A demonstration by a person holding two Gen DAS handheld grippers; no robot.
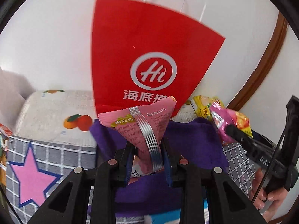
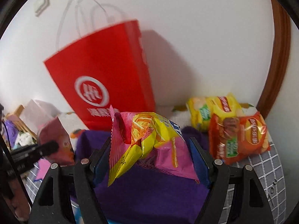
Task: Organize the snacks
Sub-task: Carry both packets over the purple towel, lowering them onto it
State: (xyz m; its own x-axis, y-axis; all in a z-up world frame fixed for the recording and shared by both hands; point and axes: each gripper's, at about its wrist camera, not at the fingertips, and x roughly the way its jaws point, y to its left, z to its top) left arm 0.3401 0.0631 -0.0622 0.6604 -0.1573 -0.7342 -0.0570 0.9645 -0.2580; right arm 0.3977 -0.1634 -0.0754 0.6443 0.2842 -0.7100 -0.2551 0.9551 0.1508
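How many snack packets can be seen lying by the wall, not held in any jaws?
2: a yellow chip packet against the wall right of the red paper bag, and an orange chip packet in front of it, overlapping it. More may be hidden behind the held packets.

Red paper bag, frame centre, showing "Hi" logo over "海底捞"; pink packet below reading "海底捞"; orange chip bag, right, showing "Lay's".

red paper bag: 1 | snack packets: 5 | purple cloth: 1 | tongs: 2
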